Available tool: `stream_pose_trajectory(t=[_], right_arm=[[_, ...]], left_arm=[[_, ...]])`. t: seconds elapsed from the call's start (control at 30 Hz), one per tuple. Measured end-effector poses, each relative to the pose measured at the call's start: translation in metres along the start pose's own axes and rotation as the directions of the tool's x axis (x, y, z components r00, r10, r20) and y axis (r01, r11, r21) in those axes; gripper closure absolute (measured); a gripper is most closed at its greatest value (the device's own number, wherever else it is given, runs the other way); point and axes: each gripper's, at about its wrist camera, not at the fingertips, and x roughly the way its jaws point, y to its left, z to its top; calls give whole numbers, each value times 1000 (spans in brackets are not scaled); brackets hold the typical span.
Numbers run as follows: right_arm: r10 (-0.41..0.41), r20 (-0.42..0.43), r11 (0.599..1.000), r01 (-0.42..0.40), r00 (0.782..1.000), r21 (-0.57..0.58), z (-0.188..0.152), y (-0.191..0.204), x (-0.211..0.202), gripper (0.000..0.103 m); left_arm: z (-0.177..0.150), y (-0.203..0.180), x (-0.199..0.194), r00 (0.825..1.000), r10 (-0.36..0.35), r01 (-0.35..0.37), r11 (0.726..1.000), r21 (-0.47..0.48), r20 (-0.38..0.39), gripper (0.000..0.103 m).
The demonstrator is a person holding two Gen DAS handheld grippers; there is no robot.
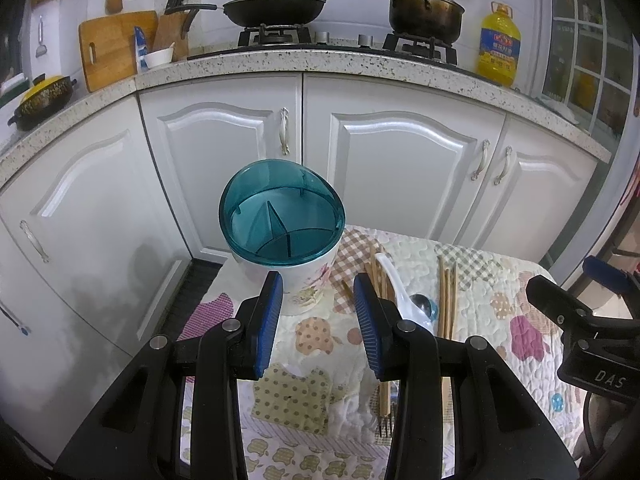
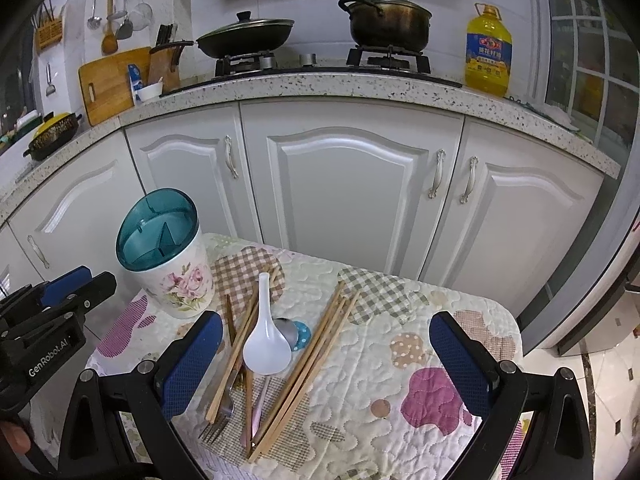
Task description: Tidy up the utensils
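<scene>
Plainly lying flat on the quilted cloth [image 2: 400, 336], just right of the utensil holder [image 2: 176, 276]: white spoon [image 2: 266, 344], handle pointing away toward the cabinets [image 2: 348, 196], bowl nearest the camera. Fanning out right of the spoon, a bundle of chopsticks [image 2: 316, 356], long axis running diagonally from near-left to far-right. Lying left of the spoon, more chopsticks [image 2: 236, 344] and a fork [image 2: 224, 412], tines pointing toward the camera. Peeking out from behind the spoon's bowl, a metal spoon [image 2: 286, 330].

Standing upright at the cloth's far left corner, the holder with its teal divided insert [image 1: 280, 220] open upward.

Hovering above the cloth, tilting downward toward the holder: left gripper [image 1: 318, 308], jaws standing moderately apart, gripping nothing, touching nothing. Hovering right of the holder, over the pile: right gripper [image 2: 326, 354], jaws spreading wide, empty, fingers [image 2: 192, 360] clear of the utensils.
</scene>
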Motion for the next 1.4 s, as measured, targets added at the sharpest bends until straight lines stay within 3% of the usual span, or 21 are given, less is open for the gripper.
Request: stream_pose_trajectory(t=[0.87,1.03,1.13,1.4], right_arm=[[-8,-47,999,6,999,-31,-5,5,15,0],[13,-89,1000,-14,996,-15,-9,-3,29,0],[66,-117,998,-65,991,13,-12,-9,41,0],[238,-174,971,-230,956,64,-1,-10,85,31]], left_arm=[[-3,3,6,1000,-3,3,1000,-13,-15,67],[-7,8,13,999,-21,20,999,-27,-44,67],[-12,10,21,996,-46,44,998,-36,-70,67],[-23,9,42,985,-99,93,995,-48,-140,67]])
